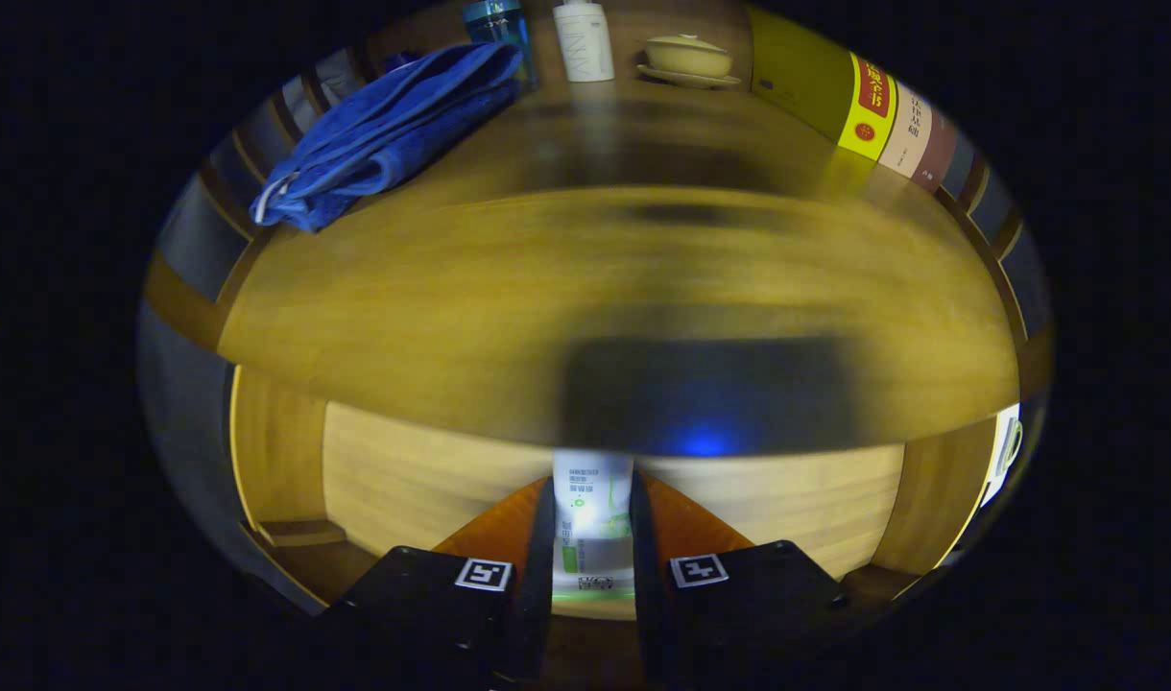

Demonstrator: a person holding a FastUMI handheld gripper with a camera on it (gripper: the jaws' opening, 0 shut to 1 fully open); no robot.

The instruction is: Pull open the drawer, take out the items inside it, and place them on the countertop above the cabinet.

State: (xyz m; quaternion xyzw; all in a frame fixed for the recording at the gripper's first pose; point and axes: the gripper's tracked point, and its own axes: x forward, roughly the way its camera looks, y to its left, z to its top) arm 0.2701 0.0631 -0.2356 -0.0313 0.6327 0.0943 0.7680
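A white tube with green print is held between the fingers, both closed narrowly against its sides, its far end reaching just under the near edge of the wooden surface. The open drawer is seen below and behind the tube, its pale floor to left and right.

The edge of the surface is judged the main hazard: if the tube is lifted too close to it, the tip may be caught and the tube levered out of the grip, back into the drawer. A smooth tube may also be squeezed forward out of the fingers.

Farther off, a blue towel lies far left, and a white bottle, a lidded bowl and books stand along the far edge; a placement too deep could knock them.
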